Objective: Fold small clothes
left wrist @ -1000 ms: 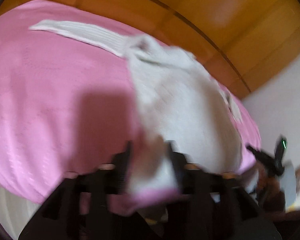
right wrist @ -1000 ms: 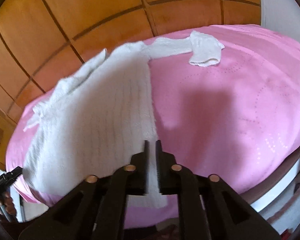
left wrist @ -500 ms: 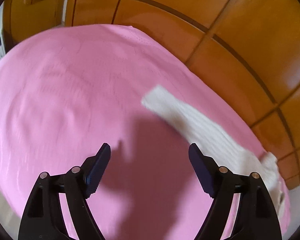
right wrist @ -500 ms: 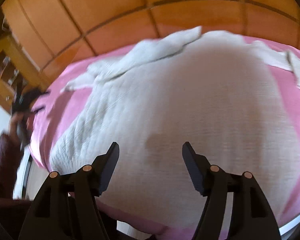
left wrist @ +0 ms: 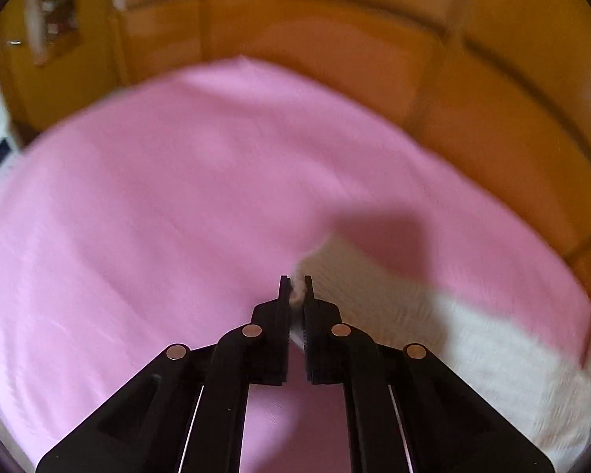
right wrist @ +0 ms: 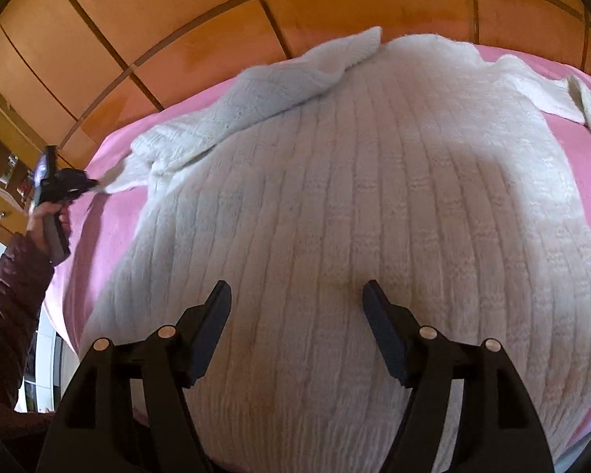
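Left gripper (left wrist: 294,287) clenched on sleeve cuff (left wrist: 297,295); right gripper (right wrist: 296,295) opening, empty, over sweater (right wrist: 374,205) on bed (left wrist: 157,205). Carry sleeve across body, keep taut, lay flat.

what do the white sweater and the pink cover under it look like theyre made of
The white sweater looks like a soft knit, likely wool or acrylic: raised vertical ribs and a fuzzy matte surface. The pink cover looks like a thin woven fabric, perhaps cotton or a blend, smooth with a faint sheen and fine creases; blur leaves the weave unclear.
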Tool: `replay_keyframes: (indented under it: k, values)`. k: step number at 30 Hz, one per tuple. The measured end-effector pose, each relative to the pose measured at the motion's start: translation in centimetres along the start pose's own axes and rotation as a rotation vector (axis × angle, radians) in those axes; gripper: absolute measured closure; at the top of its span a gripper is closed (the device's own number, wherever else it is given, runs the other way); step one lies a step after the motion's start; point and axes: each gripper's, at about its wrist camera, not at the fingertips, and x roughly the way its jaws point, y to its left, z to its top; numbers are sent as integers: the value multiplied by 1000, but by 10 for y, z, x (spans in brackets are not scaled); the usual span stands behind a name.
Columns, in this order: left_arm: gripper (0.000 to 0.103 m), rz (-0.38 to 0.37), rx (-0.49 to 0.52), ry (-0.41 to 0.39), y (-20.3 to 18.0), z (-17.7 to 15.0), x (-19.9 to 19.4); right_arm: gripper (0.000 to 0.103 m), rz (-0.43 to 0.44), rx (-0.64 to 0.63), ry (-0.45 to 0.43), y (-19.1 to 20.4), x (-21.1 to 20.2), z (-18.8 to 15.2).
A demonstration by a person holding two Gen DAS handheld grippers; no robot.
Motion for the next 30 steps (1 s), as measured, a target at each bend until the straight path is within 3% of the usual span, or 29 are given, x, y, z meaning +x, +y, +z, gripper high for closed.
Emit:
replay_keyframes:
  k: [3, 5, 7, 11, 12, 15, 17, 19, 24, 28, 30]
  values:
    - [99, 100, -157, -74, 59, 23, -18, 33, -5, -5, -1, 4, 5, 4]
    - [99, 194, -228, -131, 100, 35, -33, 33, -4, -2, -1, 3, 6, 5]
    - [99, 234, -280, -159, 128, 38, -43, 33, -1, 7, 1, 1, 9, 4]
    - [99, 192, -246, -138, 140, 34, -43, 31, -8, 5, -5, 1, 9, 4]
    - [96, 160, -239, -123, 136, 30, -42, 31, -13, 3, -6, 1, 8, 3]
    - [47, -4, -203, -70, 119, 7, -45, 31, -24, -5, -10, 3, 3, 2]
    - [47, -111, -175, -55, 99, -8, -54, 29, -37, -3, -19, 0, -5, -1]
    - [47, -257, -93, -4, 78, -43, -65, 28, -80, 13, -50, -13, -20, -4]
    - [47, -659, 97, 198, 23, -145, -100, 26, -236, 93, -120, -71, -65, -15]
    - [43, -858, 152, 319, 5, -209, -125, 23, -303, 175, -112, -122, -88, -35]
    - [39, -929, 154, 361, 1, -238, -136, 23, -243, 233, -76, -141, -92, -52]
